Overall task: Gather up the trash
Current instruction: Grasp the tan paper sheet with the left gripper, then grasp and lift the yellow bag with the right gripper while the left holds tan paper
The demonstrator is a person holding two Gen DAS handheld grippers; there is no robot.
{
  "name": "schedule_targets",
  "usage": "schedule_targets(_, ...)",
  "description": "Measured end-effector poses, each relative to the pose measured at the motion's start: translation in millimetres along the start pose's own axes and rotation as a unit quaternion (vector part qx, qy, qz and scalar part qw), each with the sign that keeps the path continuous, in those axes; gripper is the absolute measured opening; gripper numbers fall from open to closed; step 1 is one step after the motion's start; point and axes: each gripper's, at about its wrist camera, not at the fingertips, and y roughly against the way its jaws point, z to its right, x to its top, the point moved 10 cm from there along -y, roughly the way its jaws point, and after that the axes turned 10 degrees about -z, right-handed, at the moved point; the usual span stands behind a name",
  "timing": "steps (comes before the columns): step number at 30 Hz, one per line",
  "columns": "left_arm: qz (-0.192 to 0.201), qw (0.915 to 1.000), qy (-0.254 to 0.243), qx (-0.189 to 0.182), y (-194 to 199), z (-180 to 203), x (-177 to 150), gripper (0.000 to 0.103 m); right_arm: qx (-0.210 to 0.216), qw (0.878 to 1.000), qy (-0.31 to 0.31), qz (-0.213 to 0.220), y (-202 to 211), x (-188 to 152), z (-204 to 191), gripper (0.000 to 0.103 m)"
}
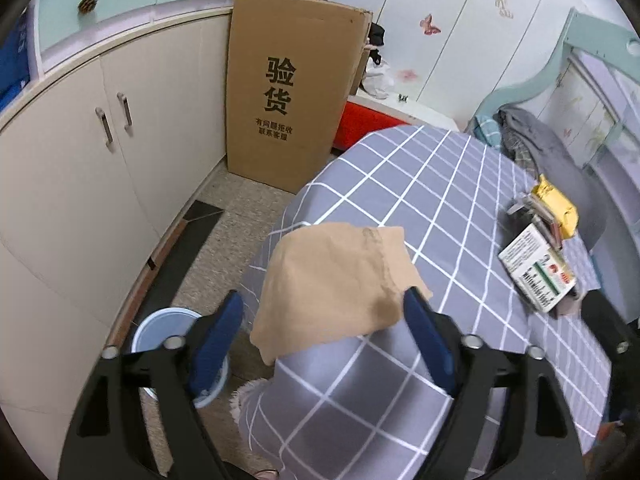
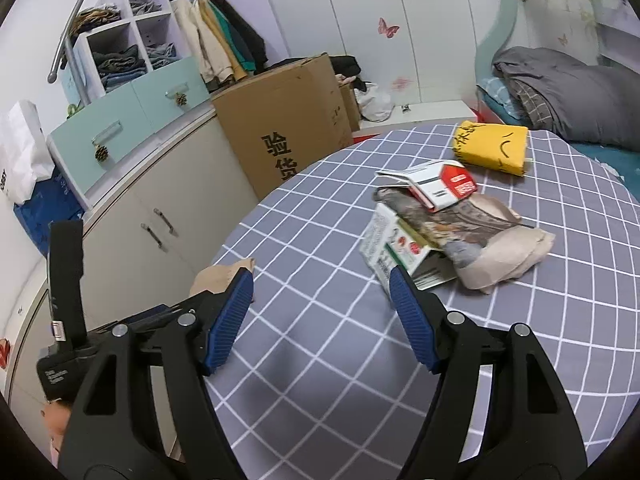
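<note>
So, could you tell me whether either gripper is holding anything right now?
No. The left gripper stands open around the tan paper without pinching it; the right gripper is open over bare bedsheet.

A bed [image 1: 420,184] under a grey checked sheet fills the room's middle, with cream cabinets [image 1: 80,184] along the speckled floor [image 1: 236,216]. A tall cardboard box [image 1: 288,92] leans by white wardrobe doors [image 2: 360,20] with butterfly stickers; open shelves [image 2: 128,40] hold folded clothes.

A home bedroom — checked bed [image 2: 520,300], folded quilt [image 2: 568,92], hanging clothes [image 2: 220,44] by the wardrobe [image 2: 400,20].
</note>
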Motion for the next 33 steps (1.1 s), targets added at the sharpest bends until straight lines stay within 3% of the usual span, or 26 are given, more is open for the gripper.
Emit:
schedule_targets(1, -0.009, 0.9999, -0.004, 0.002, -3.8, 0.7, 0.5, 0.053, 0.001, 1.0, -0.002, 0.002, 0.8, 0.8, 2.1, 0.07)
schedule_targets(3, -0.017, 0.9998, -0.005, 0.002, -6.8, 0.9, 1.5, 0.042, 0.001, 1.0, -0.008, 0.008, 4.9, 3.6, 9.2, 0.07)
schedule_targets(7, 0.001, 0.9983, -0.012, 0.056, 3.6, -8.1, 5.6, 0.002, -0.007, 1.0, -0.021, 0.021, 12.5, 11.7, 25.1, 0.071)
schedule_targets(9, 0.001, 0.9991, -0.011, 0.04, 10.3, -6.7, 5.6, 0.002, -0.012, 0.999, -0.033, 0.026, 15.6, 14.6, 36.4, 0.071)
schedule_targets(11, 0.025, 0.9968, -0.025, 0.072, 22.5, -6.7, 8.1, 0.002, -0.013, 0.999, -0.041, 0.028, 16.9, 16.4, 43.9, 0.071)
schedule_targets(13, 0.038, 0.996, -0.033, 0.074, 33.4, -1.5, 9.8, 0.002, -0.018, 0.998, -0.044, 0.029, 18.3, 17.3, 50.3, 0.071)
schedule_targets(22, 0.093, 0.9941, -0.045, 0.034, 80.4, 34.6, 28.6, 0.002, -0.032, 0.998, -0.047, 0.033, 22.9, 26.7, 71.1, 0.071)
schedule_targets(33, 0.107, 0.9927, -0.054, 0.008, 74.5, 80.2, 64.3, 0.002, -0.047, 0.994, -0.09, 0.033, 19.3, 66.6, 134.2, 0.073)
